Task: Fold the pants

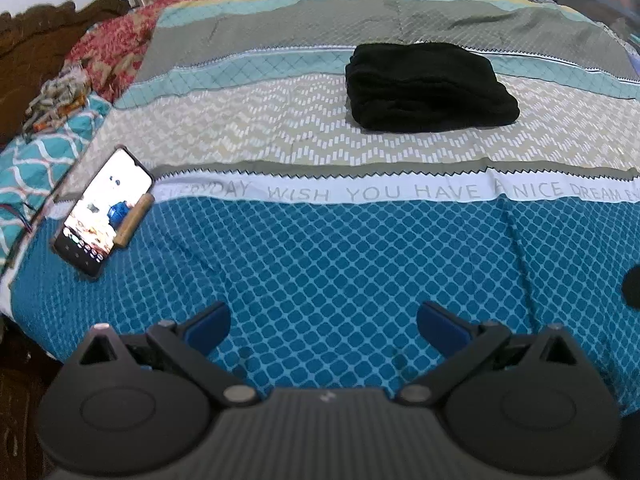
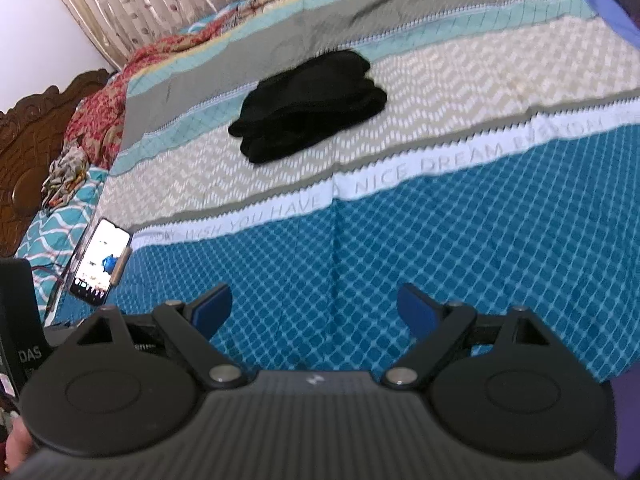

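Observation:
The black pants (image 1: 430, 86) lie folded in a compact stack on the bed, on the beige zigzag and teal bands of the quilt. They also show in the right wrist view (image 2: 308, 106), a little blurred. My left gripper (image 1: 323, 322) is open and empty, hovering over the blue diamond part of the quilt, well short of the pants. My right gripper (image 2: 316, 306) is open and empty too, over the same blue part, near the bed's front edge.
A lit phone (image 1: 105, 212) lies at the bed's left edge, also seen in the right wrist view (image 2: 101, 262). A crumpled red floral blanket (image 1: 116, 46) and a wooden headboard (image 2: 28, 160) are at the far left. The quilt (image 1: 360, 252) covers the bed.

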Available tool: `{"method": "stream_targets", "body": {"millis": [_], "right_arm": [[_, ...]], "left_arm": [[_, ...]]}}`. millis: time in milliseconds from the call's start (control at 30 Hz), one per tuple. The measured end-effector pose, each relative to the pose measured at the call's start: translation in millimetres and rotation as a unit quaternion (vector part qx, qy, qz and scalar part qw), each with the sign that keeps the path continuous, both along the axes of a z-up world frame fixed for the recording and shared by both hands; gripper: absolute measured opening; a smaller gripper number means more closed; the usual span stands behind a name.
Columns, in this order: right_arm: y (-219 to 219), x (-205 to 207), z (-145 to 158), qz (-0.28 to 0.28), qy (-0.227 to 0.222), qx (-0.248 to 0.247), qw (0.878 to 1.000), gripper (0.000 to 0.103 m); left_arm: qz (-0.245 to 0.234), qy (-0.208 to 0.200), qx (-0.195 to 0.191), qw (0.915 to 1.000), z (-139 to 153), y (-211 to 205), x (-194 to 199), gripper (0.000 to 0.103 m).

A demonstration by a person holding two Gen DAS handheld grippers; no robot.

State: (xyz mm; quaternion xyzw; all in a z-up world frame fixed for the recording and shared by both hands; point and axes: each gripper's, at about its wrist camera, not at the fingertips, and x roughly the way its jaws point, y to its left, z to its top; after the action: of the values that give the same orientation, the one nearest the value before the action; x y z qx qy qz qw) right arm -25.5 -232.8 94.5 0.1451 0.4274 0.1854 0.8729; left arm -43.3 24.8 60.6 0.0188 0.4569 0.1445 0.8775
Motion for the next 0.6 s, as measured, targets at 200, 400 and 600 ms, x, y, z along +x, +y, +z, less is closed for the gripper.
{"method": "stream_targets", "body": {"millis": [200,400,600], "right_arm": [[-3,2,0,-0.002,-0.002,0.003,1.0,0.091],[-4,2,2,-0.006,-0.008,0.004,1.0,0.091],[-6,2,3,-0.009,-0.012,0.005,1.0,0.091]], "left_arm": [[-0.008,-0.019,0.019,0.9996,9,-7,-2,0.103],[-0.012,-0.035,0.025,0.999,15,-11,-3,0.103],[-0.015,-0.041,0.032,0.9986,18,-12,-3,0.103]]}}
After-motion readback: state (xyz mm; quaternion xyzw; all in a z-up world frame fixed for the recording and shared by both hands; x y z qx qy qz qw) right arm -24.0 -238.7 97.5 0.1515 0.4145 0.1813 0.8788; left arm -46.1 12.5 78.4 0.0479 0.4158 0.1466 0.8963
